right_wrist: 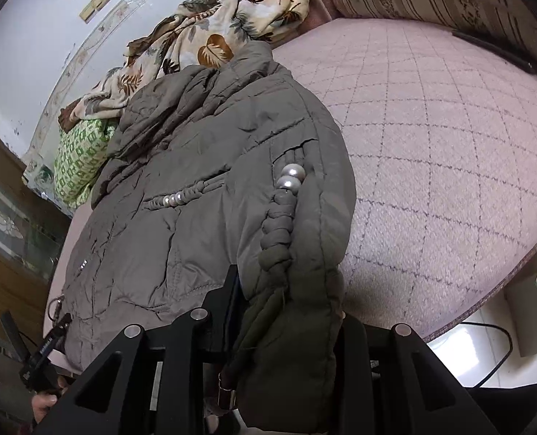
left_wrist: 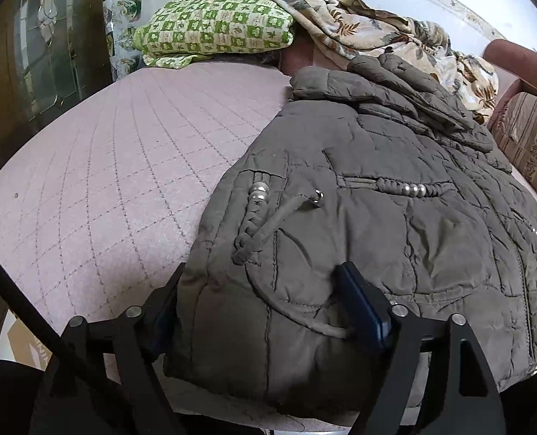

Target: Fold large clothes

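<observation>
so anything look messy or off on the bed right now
The floral blanket lies crumpled in a heap at the head of the bed, spilling over the green checked pillow and touching the collar of the grey padded jacket. Nothing looks damaged.

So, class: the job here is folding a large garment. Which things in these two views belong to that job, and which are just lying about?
Belongs to the job:
- grey padded jacket
- left tongs, hem between them
- right tongs, closed on the hem
- pink quilted bed cover, the work surface

Just lying about:
- green checked pillow
- leaf-print blanket
- striped cushion
</observation>
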Demonstrator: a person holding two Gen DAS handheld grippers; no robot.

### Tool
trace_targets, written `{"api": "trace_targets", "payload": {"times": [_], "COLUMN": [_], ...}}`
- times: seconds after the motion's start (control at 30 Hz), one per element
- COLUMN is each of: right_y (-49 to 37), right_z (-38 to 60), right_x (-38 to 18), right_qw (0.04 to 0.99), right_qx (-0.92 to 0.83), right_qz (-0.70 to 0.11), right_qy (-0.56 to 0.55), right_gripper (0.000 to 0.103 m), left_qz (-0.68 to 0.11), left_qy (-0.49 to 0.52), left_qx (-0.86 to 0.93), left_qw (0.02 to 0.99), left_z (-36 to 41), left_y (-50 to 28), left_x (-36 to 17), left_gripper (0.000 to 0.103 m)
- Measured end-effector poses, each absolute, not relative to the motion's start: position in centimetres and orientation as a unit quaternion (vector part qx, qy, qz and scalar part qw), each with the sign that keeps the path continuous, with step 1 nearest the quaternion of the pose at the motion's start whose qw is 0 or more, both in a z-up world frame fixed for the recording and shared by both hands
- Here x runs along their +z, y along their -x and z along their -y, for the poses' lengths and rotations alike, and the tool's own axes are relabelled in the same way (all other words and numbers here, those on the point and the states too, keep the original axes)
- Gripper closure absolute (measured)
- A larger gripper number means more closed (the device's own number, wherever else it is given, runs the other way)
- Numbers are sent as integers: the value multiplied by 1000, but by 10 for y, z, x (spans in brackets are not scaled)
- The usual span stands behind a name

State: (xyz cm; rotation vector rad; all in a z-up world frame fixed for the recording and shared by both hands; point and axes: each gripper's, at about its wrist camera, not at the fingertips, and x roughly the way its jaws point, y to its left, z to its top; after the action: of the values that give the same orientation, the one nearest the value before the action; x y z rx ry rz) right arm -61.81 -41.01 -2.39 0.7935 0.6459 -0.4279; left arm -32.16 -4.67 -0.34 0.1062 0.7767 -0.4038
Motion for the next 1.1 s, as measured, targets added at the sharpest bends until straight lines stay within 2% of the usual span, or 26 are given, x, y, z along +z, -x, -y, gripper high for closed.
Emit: {"api": "trace_targets", "payload": {"times": [0.2,0.37,0.53,0.6,0.67,0.8,1.1], "right_y": [618,614,604,598,594,594,593], "right_z": [411,409,392,382,375,374,371], "right_x": [-24,-20,-13,-9,-6,-5,-5], "right_qw": [851,853,866,871,875,876,875], "right_qx": [-201,-204,-230,-244,-256,-261,-264], "right_qz": [-305,-326,-348,-356,-359,-360,-363], "right_qy": [-378,-353,-277,-235,-201,-188,-184], "right_gripper": [72,73,77,80,82,83,82], "left_qz": [-381,-381,-366,-348,-332,-312,-304], "left_qy": [-51,-56,-82,-105,-128,-158,-170], "left_qx": [-185,-181,-201,-202,-200,-192,-187], "left_qw": [905,905,905,910,913,917,919], "left_z": [46,48,54,59,65,73,77], "left_y": [320,320,327,334,339,345,345], "left_x": [-5,-4,0,2,4,3,3], "left_gripper": [14,15,35,52,62,68,68]}}
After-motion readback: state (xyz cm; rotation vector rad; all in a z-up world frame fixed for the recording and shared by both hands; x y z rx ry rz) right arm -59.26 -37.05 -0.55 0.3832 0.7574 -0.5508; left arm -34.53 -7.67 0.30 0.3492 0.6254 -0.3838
